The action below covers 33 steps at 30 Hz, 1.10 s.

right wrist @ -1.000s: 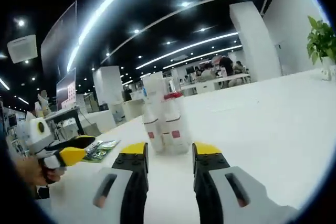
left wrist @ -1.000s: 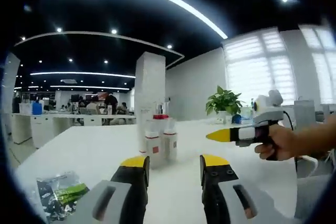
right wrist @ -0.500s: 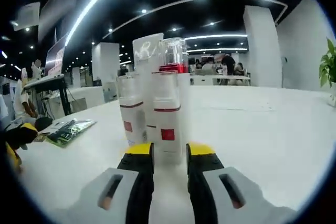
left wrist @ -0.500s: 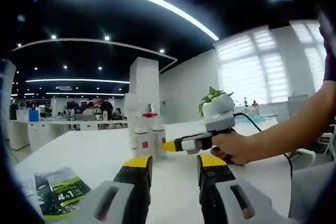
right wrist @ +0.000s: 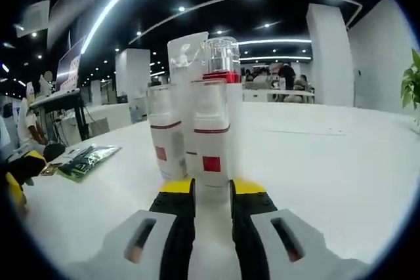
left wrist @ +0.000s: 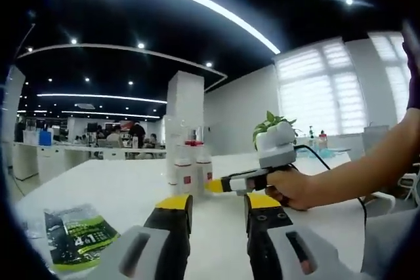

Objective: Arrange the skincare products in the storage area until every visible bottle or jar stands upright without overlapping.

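White counter carries a tight cluster of upright bottles, set close but seemingly not overlapping. Right gripper has its jaws narrowed about the base of the front bottle; true contact can't be told. Left gripper hangs back, released, leaving room. Its view adds the person's hand; both views catch a green sachet.

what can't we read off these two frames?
- Right gripper grip: jaws flank the front bottle; contact unclear, right gripper view.
- Rear bottles: count and stance hidden by front ones, right gripper view.
- Bottle cluster: too small, left gripper view.
- Green packet: cut by the edge, print blurred, left gripper view.
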Available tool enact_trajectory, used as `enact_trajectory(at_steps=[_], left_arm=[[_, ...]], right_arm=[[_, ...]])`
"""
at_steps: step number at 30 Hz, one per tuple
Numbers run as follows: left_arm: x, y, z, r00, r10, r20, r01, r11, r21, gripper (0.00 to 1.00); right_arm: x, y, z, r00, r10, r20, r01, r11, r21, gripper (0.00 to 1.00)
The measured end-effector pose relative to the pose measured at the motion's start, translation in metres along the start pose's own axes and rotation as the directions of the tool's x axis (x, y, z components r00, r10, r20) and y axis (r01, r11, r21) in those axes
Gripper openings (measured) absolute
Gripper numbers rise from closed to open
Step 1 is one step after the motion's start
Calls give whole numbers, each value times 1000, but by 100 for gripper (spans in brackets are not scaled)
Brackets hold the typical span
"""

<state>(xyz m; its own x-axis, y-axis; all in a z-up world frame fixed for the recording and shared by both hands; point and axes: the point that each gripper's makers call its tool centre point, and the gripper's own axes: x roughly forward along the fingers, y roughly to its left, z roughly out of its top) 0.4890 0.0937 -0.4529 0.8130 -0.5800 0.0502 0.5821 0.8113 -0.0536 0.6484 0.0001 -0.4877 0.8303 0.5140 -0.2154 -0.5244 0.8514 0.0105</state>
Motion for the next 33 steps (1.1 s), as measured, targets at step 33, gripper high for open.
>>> enact_trajectory(at_steps=[33], left_arm=[[-73,134,-21,873,444,-201,-474,869,-141,39]], right_arm=[[-19,146,12,960,277,45,-271,956,-109,27]])
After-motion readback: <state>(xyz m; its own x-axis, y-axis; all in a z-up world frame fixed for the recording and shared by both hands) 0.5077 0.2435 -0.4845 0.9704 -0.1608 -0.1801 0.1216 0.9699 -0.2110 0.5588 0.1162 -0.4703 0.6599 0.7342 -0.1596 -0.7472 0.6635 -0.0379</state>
